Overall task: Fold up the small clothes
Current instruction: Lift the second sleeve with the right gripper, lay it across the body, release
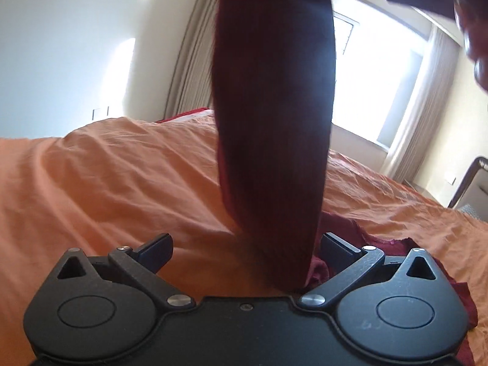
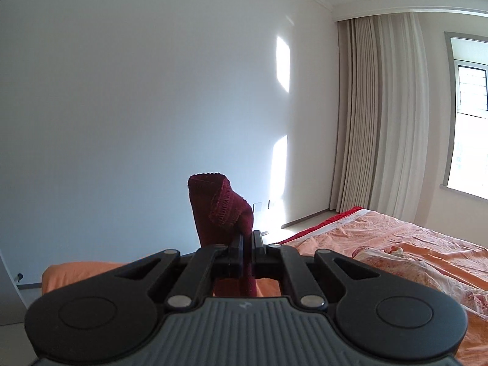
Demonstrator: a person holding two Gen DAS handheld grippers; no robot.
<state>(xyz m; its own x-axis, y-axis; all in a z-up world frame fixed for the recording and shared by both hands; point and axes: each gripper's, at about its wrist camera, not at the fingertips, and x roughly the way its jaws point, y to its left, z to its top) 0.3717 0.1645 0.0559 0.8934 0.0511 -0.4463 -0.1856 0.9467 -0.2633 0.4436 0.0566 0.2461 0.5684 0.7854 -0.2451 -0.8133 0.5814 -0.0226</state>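
The right claw (image 2: 247, 244) pinches the top edge of a dark red knit cloth (image 1: 271, 116), which hangs long and straight down over the orange bed (image 1: 106, 183). The left claw (image 1: 247, 251) is spread wide, with the cloth's bottom end dangling between its fingers, so it is the nearer one to catch it.

Home bedroom, orange-sheeted bed (image 2: 411, 244), curtains (image 2: 381, 116), window (image 2: 469, 116)

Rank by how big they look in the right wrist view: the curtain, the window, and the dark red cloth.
Largest to smallest, as they appear:
1. curtain
2. window, though cut off by the picture edge, so its rank against the curtain is unsure
3. dark red cloth, clamped in the right hand-held gripper; nearness enlarges it
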